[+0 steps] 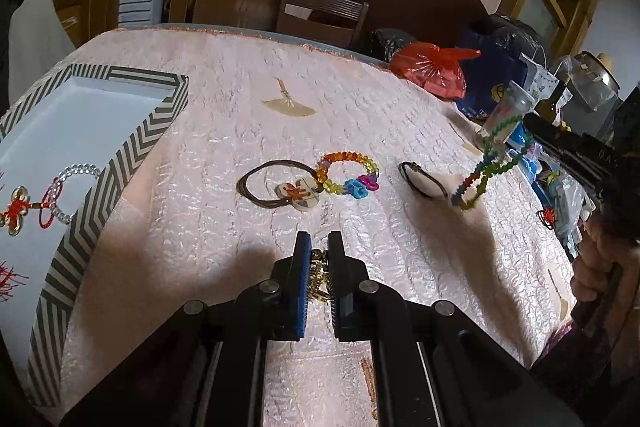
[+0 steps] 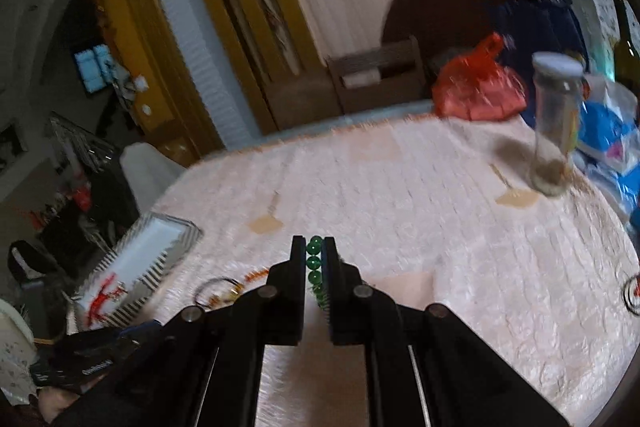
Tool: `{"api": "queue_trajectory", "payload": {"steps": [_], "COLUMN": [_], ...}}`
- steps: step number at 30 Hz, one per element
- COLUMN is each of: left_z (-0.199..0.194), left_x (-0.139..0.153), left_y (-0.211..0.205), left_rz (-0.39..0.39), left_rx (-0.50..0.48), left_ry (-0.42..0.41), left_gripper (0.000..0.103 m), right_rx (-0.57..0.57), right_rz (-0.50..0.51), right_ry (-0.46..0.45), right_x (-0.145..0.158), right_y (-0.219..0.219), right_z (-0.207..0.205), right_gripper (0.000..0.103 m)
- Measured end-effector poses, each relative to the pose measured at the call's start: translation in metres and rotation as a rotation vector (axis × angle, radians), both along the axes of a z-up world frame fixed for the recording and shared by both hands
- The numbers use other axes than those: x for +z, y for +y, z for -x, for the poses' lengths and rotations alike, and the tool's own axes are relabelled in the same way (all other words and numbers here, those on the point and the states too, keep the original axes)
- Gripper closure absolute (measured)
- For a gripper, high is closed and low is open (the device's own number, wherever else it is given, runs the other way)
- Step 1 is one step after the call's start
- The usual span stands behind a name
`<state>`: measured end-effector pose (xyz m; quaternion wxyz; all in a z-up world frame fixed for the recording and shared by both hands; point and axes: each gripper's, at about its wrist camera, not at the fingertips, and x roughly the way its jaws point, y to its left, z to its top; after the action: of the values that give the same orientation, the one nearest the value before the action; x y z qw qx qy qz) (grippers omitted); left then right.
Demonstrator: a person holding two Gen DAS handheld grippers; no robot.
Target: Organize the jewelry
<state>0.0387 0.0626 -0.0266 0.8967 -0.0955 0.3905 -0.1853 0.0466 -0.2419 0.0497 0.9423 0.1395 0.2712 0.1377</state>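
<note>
Jewelry was spread over a table covered with a pale pink quilted cloth (image 1: 248, 99). At its left edge a striped box (image 1: 132, 155) with a white interior was seen, and in it lay a clear bead bracelet (image 1: 80, 173), a red ring bracelet (image 1: 50, 201) and a red knotted charm (image 1: 14, 211). Near the middle of the cloth a brown cord hair tie (image 1: 272, 179) with a pale butterfly ornament was laid, touching a rainbow bead bracelet (image 1: 348, 175) just to its right. A dark bangle (image 1: 420, 179) lay further right.

The left gripper (image 1: 319, 247) was held low over the cloth, its jaws narrowed onto a small gold-coloured piece (image 1: 320, 275) pinched between the blue pads.

The right gripper (image 2: 313, 247) was raised above the table at the right side, gripped by a hand (image 1: 596, 267). Its jaws were closed on a beaded strand (image 1: 480, 171); green beads were seen clamped between the fingers in the right wrist view, while from the left wrist view the strand's green, blue and orange loop was seen hanging free in the air, clear of the cloth and near the bangle.

Behind, a clear bottle (image 2: 554, 131), a red plastic bag (image 1: 432, 67) and a wooden chair (image 1: 320, 15) were visible.
</note>
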Motion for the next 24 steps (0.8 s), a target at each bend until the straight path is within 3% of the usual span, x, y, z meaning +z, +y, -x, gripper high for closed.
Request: {"api": "queue_trajectory", "payload": {"steps": [5, 7, 11, 19, 24], "left_z": [0.002, 0.003, 0.001, 0.007, 0.008], "left_x": [-0.007, -0.006, -0.009, -0.025, -0.032], "left_y": [0.0, -0.001, 0.001, 0.001, 0.002], "left_rz": [-0.002, -0.001, -0.01, -0.071, -0.095], "left_rx": [0.005, 0.003, -0.003, -0.054, -0.067], "left_ry": [0.009, 0.009, 0.012, 0.031, 0.039], "left_gripper": [0.074, 0.074, 0.074, 0.073, 0.048], "right_rx": [0.025, 0.018, -0.005, 0.006, 0.03], "right_rz": [-0.026, 0.01, -0.015, 0.005, 0.014], "right_ry": [-0.079, -0.034, 0.048, 0.072, 0.076], "right_x": [0.015, 0.008, -0.012, -0.017, -0.02], "right_y": [0.004, 0.007, 0.002, 0.01, 0.017], "right_z": [0.009, 0.001, -0.008, -0.009, -0.01], "right_gripper": [0.096, 0.096, 0.096, 0.096, 0.096]}}
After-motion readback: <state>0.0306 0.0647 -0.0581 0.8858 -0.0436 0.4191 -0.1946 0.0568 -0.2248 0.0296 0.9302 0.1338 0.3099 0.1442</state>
